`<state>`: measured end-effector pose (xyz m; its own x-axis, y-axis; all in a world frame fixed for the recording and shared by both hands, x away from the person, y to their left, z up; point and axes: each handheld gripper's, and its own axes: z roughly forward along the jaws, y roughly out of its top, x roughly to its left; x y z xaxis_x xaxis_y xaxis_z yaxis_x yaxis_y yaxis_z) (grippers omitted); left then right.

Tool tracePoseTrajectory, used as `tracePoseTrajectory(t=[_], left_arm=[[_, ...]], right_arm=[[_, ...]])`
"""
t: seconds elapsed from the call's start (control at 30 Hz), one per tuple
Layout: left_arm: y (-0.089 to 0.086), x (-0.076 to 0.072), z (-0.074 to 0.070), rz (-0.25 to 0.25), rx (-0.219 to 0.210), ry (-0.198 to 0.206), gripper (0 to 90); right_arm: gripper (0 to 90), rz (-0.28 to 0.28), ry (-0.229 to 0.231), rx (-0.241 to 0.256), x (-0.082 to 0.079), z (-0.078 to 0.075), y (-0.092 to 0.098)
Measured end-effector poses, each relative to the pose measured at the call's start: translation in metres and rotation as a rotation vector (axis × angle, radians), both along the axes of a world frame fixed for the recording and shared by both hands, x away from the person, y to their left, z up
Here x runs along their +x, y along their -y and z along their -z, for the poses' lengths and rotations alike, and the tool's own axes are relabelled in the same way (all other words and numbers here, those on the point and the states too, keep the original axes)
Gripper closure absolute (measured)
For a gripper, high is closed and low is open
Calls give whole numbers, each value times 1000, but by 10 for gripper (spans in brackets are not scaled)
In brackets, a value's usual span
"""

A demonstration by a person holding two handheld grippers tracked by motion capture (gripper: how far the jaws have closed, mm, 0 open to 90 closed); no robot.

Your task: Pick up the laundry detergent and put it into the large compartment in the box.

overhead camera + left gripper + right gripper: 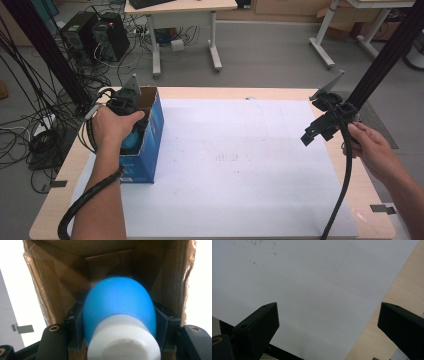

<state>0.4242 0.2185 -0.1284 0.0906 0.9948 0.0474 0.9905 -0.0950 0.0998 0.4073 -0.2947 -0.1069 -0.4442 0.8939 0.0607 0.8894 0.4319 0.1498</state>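
The blue bulb [119, 305], with its white neck [124, 340] turned toward the camera, is gripped by the left gripper [119, 327]. Its fingers [73, 330] are closed against both flanks of the bulb, so the bulb sits squarely between them, pressed on either side. In the left gripper view the rounded end of the bulb lies ahead of the fingertips, inside the open mouth of the cardboard box [62, 277]; brown inner walls are seen on both sides of the fingers and beyond them. Whether the bulb touches the box floor cannot be told.

In the high view the left gripper [131, 117] is seen at the top opening of the blue box [150, 145], which stands at the left edge of the desk [240, 92] on the white sheet [240, 165].

The right gripper [329, 322] is held wide open and empty; only bare white sheet and a strip of desk edge lie between and ahead of its fingers [259, 325]. In the high view it [320, 127] is held above the right side of the sheet, well apart from the box.

Judgement on progress: the grasp is made and the bulb is at the box mouth. If packing is intended, lowering and release are left to do; if removal, lifting clear and setting down. The direction cannot be determined from this moment.
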Motion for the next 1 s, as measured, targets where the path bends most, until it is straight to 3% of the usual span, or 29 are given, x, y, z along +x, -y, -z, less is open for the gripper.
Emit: tracePoseTrajectory(t=[0.37,0.5,0.73,1.0], left_arm=[[-2,-1,0,-21,-2,15,349],[-8,-3,1,-36,-27,21,333],[-10,-7,1,-42,-32,35,304],[-7,-13,-6,-37,-11,46,264]], right_arm=[[39,1,5,-11,-1,-2,-1],[39,-4,6,-13,-2,-2,-3],[39,-3,10,-20,-3,-3,-6],[39,-2,13,-29,-4,-3,-10]])
